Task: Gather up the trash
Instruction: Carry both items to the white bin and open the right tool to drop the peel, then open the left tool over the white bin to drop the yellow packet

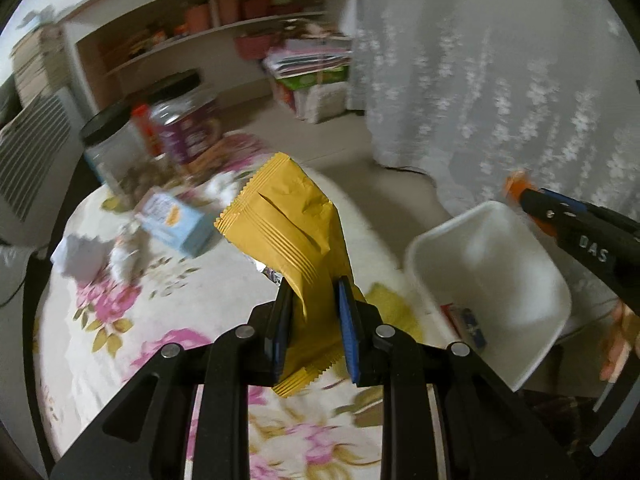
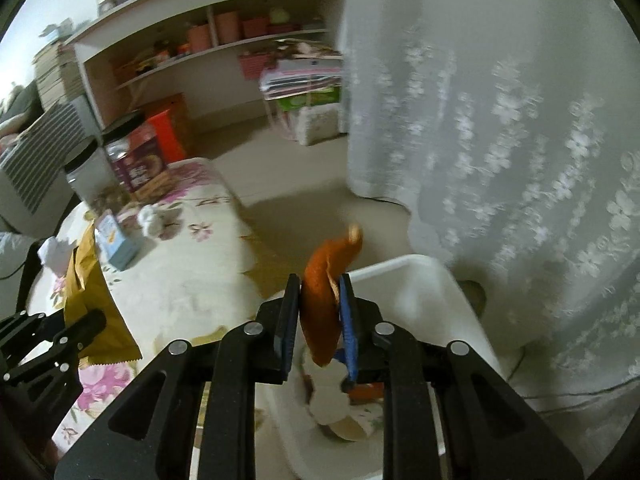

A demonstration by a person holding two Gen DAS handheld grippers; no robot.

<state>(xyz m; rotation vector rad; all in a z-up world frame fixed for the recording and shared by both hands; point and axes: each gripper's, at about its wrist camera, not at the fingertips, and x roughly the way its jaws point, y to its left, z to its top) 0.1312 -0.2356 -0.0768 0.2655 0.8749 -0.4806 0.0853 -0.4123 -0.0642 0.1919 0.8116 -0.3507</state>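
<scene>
My left gripper (image 1: 315, 284) is shut on a crinkled yellow snack wrapper (image 1: 288, 216), which stands up between the pads above the floral table (image 1: 160, 320). To its right is a white bin (image 1: 480, 256) with a small packet (image 1: 468, 324) inside. My right gripper (image 2: 320, 280) is shut on a curled orange peel (image 2: 320, 312) directly over the bin's rim (image 2: 400, 264). Pale scraps (image 2: 340, 404) lie in the bin below it. In the right wrist view the left gripper (image 2: 80, 328) and its wrapper (image 2: 88, 292) show at the lower left.
On the table's far side stand two black-lidded jars (image 1: 108, 148), a light blue box (image 1: 180, 220) and crumpled white tissue (image 1: 80, 256). A white floral curtain (image 1: 480, 80) hangs close behind the bin. Shelves (image 1: 200, 40) line the back wall. A hand (image 1: 620, 340) shows at the right edge.
</scene>
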